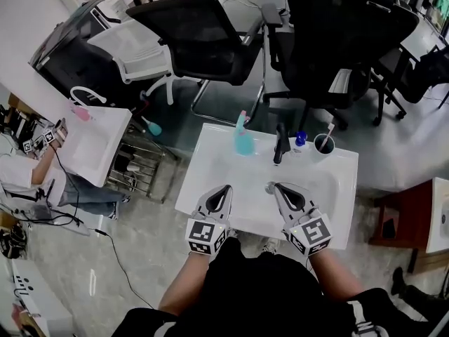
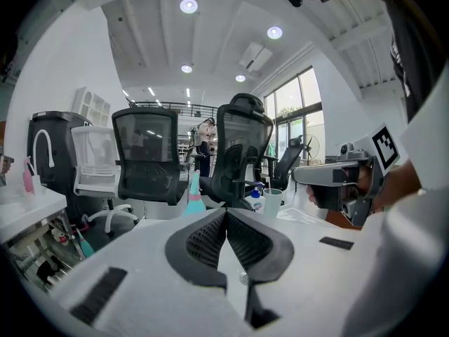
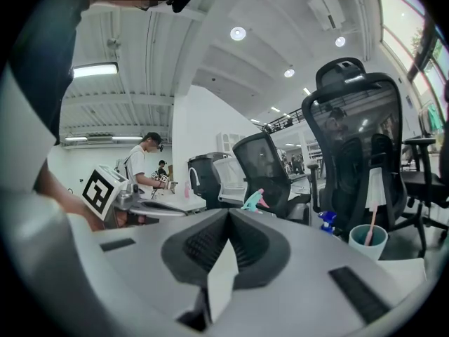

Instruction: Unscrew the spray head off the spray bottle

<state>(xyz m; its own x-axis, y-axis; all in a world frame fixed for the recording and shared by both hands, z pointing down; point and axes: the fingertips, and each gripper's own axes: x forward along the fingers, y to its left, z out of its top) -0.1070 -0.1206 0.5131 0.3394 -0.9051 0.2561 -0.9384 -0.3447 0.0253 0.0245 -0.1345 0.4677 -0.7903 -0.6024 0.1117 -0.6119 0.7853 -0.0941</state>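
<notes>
The teal spray bottle point(image 1: 243, 140) with a pink trigger head point(image 1: 242, 118) stands upright on the back left rim of the white sink point(image 1: 231, 209). It shows small in the left gripper view point(image 2: 194, 195) and in the right gripper view point(image 3: 254, 201). My left gripper point(image 1: 226, 188) point(image 2: 226, 213) hovers over the front of the basin, shut with nothing between its jaws. Beside it my right gripper point(image 1: 276, 186) point(image 3: 228, 213) is also shut and empty. Both are well short of the bottle.
A black faucet point(image 1: 281, 144), a small blue-capped bottle point(image 1: 300, 140) and a cup point(image 1: 324, 144) with a toothbrush line the sink's back rim. Black office chairs point(image 1: 203, 41) stand behind. A second white sink point(image 1: 95, 139) and a seated person point(image 1: 28, 170) are at left.
</notes>
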